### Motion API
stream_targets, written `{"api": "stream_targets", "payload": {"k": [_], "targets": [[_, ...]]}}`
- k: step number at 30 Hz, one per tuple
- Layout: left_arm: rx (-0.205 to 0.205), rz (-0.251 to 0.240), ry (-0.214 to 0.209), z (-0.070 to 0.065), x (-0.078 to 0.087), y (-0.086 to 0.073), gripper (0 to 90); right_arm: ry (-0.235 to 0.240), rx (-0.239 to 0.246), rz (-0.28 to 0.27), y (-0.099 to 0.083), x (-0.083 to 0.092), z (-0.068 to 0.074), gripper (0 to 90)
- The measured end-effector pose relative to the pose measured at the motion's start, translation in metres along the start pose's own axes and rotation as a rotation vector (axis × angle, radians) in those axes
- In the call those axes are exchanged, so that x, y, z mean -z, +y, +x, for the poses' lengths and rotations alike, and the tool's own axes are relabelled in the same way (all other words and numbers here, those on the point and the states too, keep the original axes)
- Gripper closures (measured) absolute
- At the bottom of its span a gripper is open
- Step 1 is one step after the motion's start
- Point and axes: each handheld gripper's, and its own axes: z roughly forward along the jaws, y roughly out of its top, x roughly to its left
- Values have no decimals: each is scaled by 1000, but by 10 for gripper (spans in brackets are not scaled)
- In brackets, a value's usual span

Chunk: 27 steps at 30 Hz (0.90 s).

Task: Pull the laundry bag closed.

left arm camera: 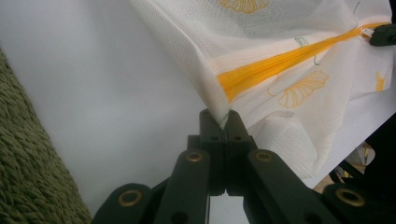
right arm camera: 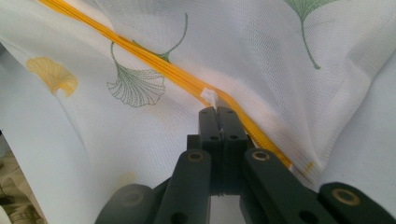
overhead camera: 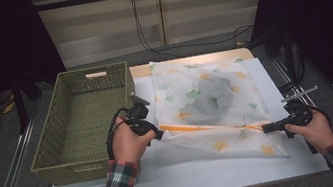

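A white mesh bag [overhead camera: 203, 82] printed with ginkgo leaves lies on the white table cover [overhead camera: 192, 175], with a dark grey item [overhead camera: 215, 97] showing through it. An orange zipper [overhead camera: 195, 127] runs along its near side. My left gripper [overhead camera: 160, 135] is shut on the bag's corner at the zipper's left end, and the fabric [left arm camera: 289, 42] is pinched between its tips [left arm camera: 224, 119]. My right gripper [overhead camera: 264, 128] is shut at the zipper's right end. Its tips [right arm camera: 217, 112] close on the small white zipper pull [right arm camera: 209, 97] on the orange zipper [right arm camera: 154, 58].
A green woven basket [overhead camera: 73, 171] stands at the table's left, close beside my left hand, and its wall [left arm camera: 28, 177] fills the left gripper view's left edge. Cables run across the floor behind the table. A metal rail lies along the floor at left.
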Motion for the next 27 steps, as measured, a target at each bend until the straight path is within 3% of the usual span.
{"api": "stream_targets", "payload": {"k": [27], "targets": [[4, 7, 1, 0, -1, 0, 896, -2, -11, -15, -1, 5, -4, 900]]}}
